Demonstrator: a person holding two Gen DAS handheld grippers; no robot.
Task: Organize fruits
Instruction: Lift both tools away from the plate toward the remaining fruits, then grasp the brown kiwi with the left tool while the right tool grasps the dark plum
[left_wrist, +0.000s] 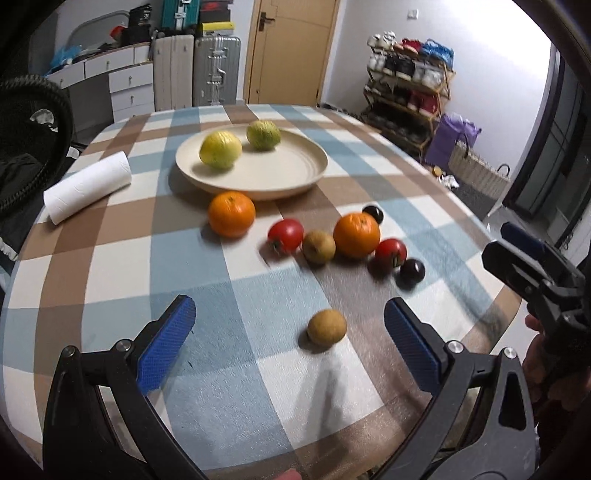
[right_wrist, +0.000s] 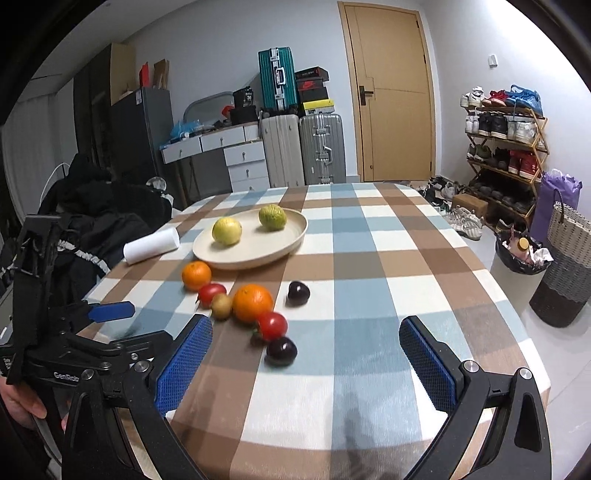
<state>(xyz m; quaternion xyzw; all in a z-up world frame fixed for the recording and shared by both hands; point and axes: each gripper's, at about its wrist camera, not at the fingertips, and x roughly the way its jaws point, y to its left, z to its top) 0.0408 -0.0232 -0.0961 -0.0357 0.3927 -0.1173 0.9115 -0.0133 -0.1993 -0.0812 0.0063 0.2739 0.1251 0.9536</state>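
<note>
The left gripper (left_wrist: 290, 334) hovers low over the near edge of the checked blue, brown and white tabletop (left_wrist: 110, 258), its blue-padded jaws spread wide and holding nothing. A small brown round kiwi-like fruit (left_wrist: 327, 327) lies on the cloth between the two pads, touching neither. The right gripper (right_wrist: 304, 354) is also released and empty, over the near right part of the tabletop, with a dark purple plum (right_wrist: 281, 350) lying just ahead of it.

Farther in, near the middle, the loose fruits lie together: a red tomato (left_wrist: 390, 252), a large orange (left_wrist: 356, 235), a second brown fruit (left_wrist: 318, 246), another red tomato (left_wrist: 285, 234), a second orange (left_wrist: 231, 213) and one more dark plum (left_wrist: 373, 213).

Behind them stands a round cream plate (left_wrist: 258, 181) carrying a yellow lemon-like fruit (left_wrist: 220, 149) and a green round fruit (left_wrist: 263, 134). A white paper roll (left_wrist: 87, 186) lies near the left edge.
</note>
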